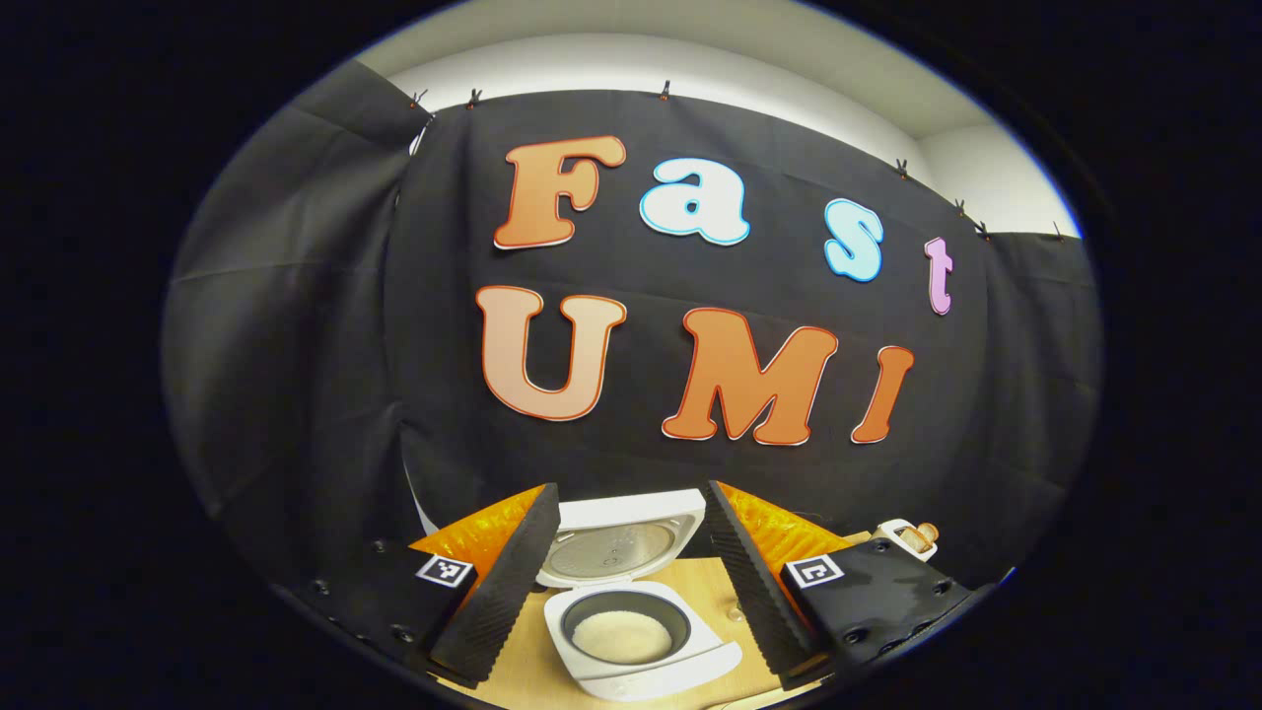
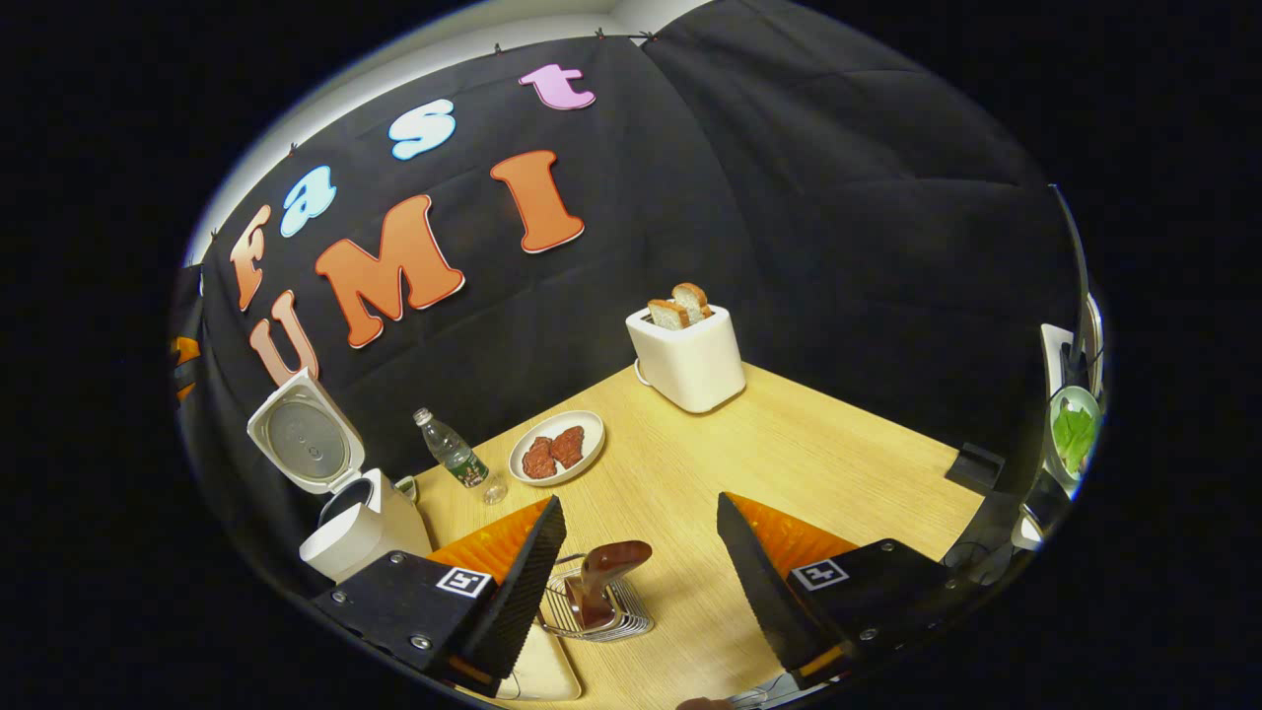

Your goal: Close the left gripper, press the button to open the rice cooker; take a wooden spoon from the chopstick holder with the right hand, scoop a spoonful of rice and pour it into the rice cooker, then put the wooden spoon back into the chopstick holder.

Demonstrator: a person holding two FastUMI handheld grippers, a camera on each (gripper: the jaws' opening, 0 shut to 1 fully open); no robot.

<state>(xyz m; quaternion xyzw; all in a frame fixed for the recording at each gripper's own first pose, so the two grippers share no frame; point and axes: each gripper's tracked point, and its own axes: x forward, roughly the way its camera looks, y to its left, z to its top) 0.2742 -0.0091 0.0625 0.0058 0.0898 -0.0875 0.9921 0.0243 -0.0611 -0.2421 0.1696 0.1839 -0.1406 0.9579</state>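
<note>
1 wooden spoon stands between the wide-open, empty right hand-held gripper fingers.

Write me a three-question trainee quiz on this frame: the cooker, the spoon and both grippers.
1. True or false: the rice cooker has its lid shut.
2. Where does the wooden spoon stand? A in the wire chopstick holder; B on the plate; C in the right gripper.
3. Fill in: the left gripper is ____.

Key: 1 false; 2 A; 3 open.
</note>
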